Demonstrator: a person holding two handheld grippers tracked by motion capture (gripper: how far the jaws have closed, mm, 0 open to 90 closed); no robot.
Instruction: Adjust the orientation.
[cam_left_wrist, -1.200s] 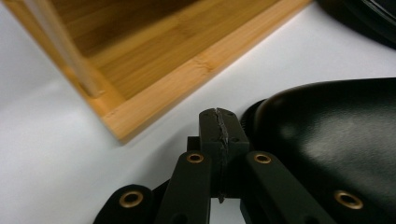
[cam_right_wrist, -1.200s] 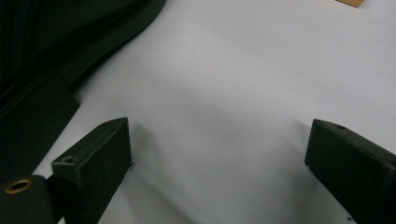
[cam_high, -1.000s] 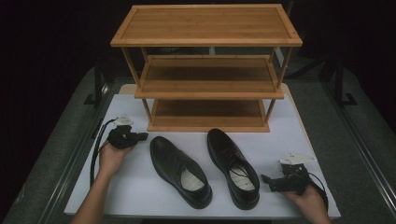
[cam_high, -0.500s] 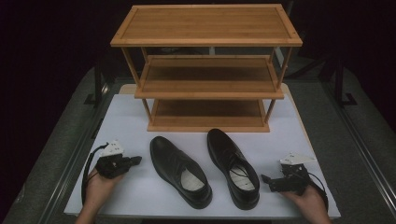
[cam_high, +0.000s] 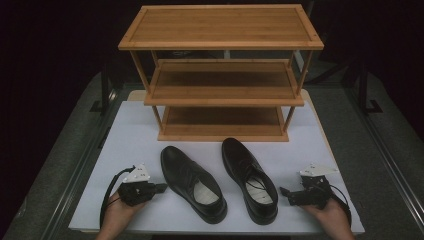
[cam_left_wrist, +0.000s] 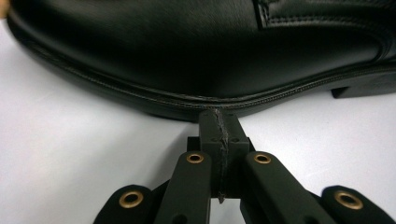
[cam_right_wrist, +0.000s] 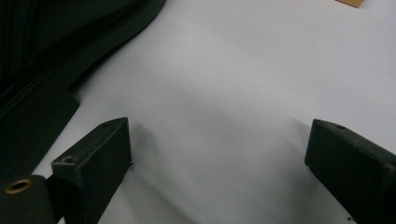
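Resting on the desk below the rack, left shoe looks stiff, smooth, maybe slippery; grab collar/heel. Left hand-held gripper pressed together w/ nothing between, right hand-held gripper spread.

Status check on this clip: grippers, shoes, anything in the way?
Left gripper jaws shut, empty, tips at left shoe sole edge. Right gripper jaws open, empty, beside right shoe. Shoe rack shelves bare, path clear.

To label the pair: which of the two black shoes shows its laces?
The right shoe, beside the right gripper, shows laces. The left shoe shows a plain pale insole.
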